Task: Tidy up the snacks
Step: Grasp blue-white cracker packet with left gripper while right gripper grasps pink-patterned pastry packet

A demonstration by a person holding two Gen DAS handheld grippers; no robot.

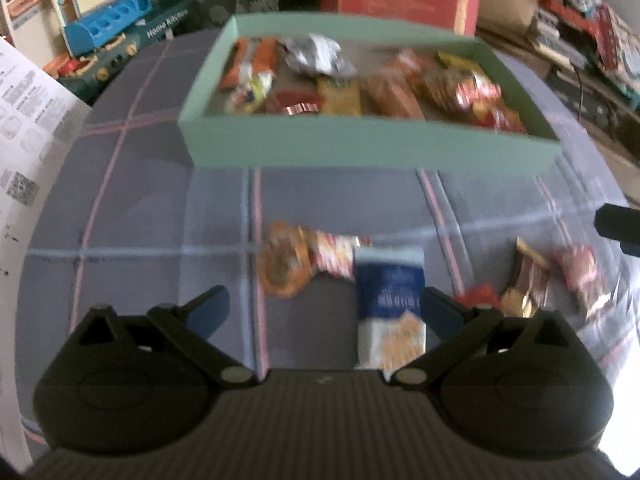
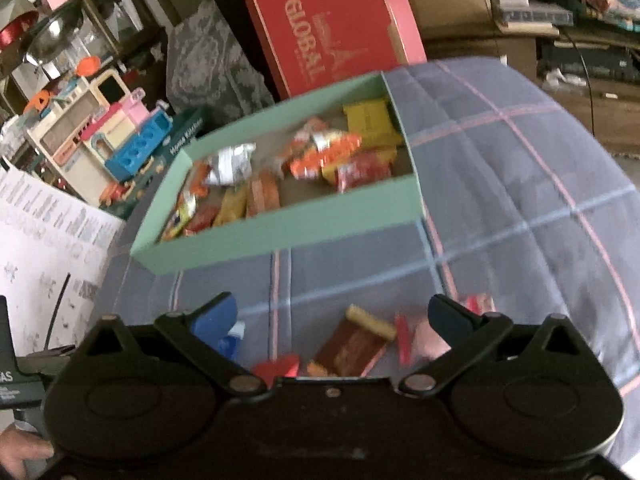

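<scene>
A green box (image 1: 360,144) (image 2: 280,232) holding several snack packets stands on a grey-blue checked cloth. In the left wrist view my left gripper (image 1: 320,312) is open above the cloth, with a blue-and-white packet (image 1: 390,300) lying between its fingers nearer the right one. An orange round snack (image 1: 284,264) and a red-and-white packet (image 1: 334,256) lie just beyond. A brown packet (image 1: 526,280) and a red one (image 1: 582,276) lie to the right. My right gripper (image 2: 332,316) is open over a brown packet (image 2: 352,344) and small red packets (image 2: 404,340).
A red carton (image 2: 336,24) stands behind the box. Toys (image 1: 100,28) and a printed white sheet (image 1: 28,128) are at the left. Shelves with clutter (image 1: 580,20) are at the right. The cloth (image 2: 520,184) right of the box is bare. The right gripper's tip (image 1: 618,226) shows in the left wrist view.
</scene>
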